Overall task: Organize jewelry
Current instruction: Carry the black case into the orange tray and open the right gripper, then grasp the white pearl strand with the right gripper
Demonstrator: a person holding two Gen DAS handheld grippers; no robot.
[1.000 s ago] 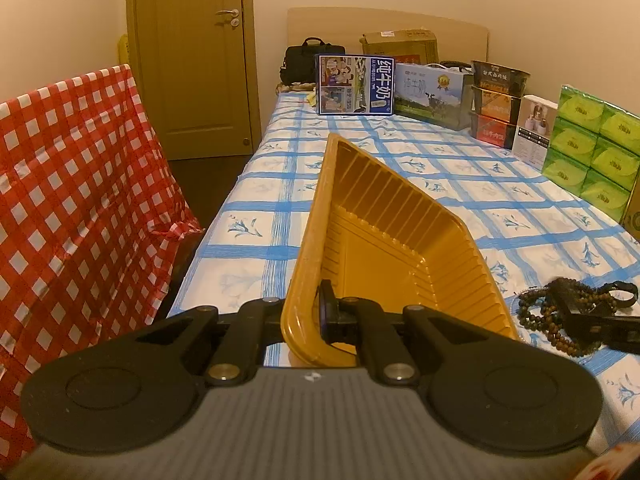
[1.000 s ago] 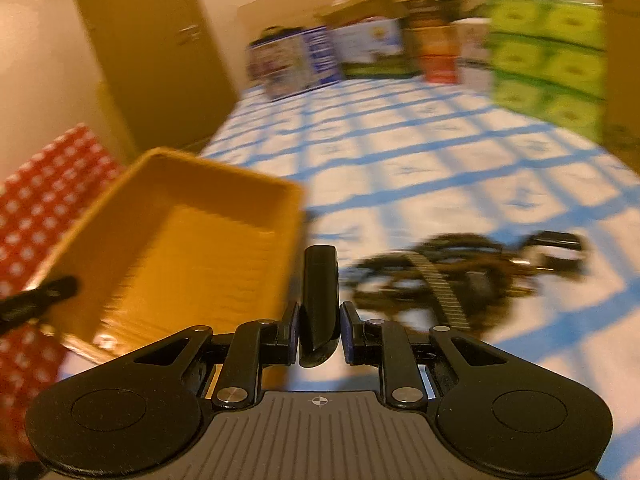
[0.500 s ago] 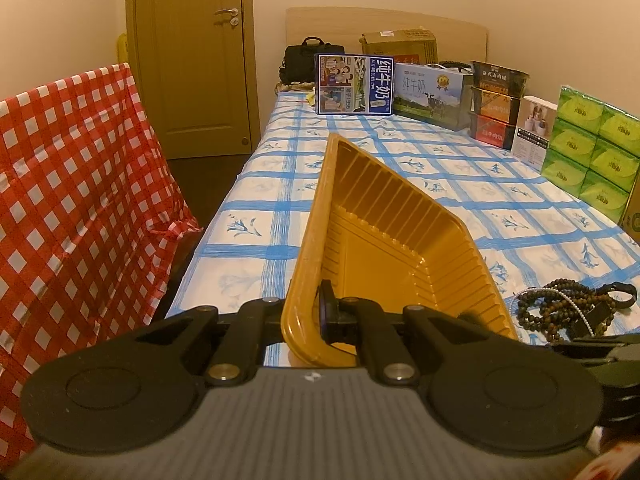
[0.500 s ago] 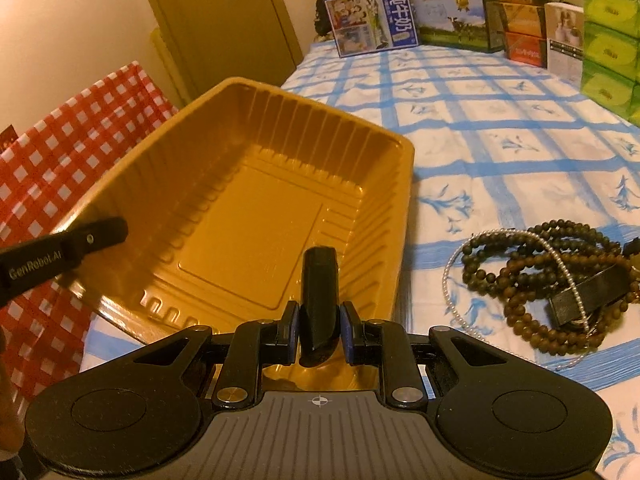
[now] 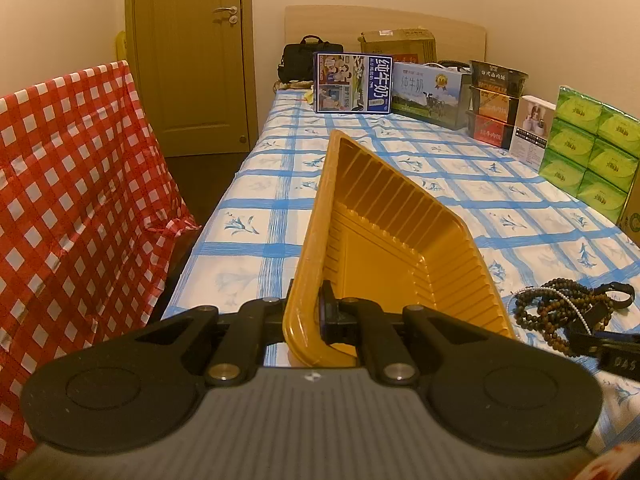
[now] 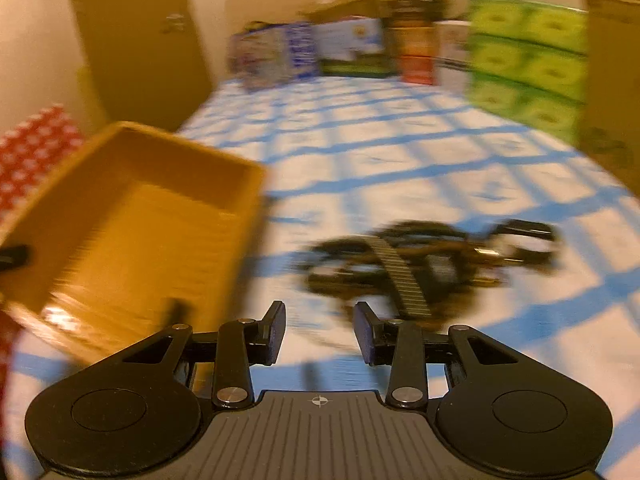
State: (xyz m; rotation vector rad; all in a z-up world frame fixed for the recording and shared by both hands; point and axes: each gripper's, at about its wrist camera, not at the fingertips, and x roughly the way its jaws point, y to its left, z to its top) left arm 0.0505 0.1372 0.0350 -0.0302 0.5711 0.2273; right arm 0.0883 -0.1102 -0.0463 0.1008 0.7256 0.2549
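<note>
My left gripper (image 5: 308, 312) is shut on the near rim of a yellow plastic tray (image 5: 384, 240) and holds it tilted on edge over the blue-checked cloth. The tray also shows at the left of the right wrist view (image 6: 132, 216). A heap of jewelry (image 5: 560, 312), dark bead strings, a thin pearl strand and a black band, lies on the cloth right of the tray. In the blurred right wrist view my right gripper (image 6: 320, 330) is open and empty just short of the heap (image 6: 424, 260).
A blue-checked cloth (image 5: 400, 168) covers the table. Boxes (image 5: 352, 82) and green tissue packs (image 5: 588, 152) line its far and right sides. A red checked cover (image 5: 72, 200) hangs at the left, with a door (image 5: 192, 52) behind.
My right gripper swung from the tray back toward the jewelry heap and its jaws opened. The left gripper and the tray have stayed put.
</note>
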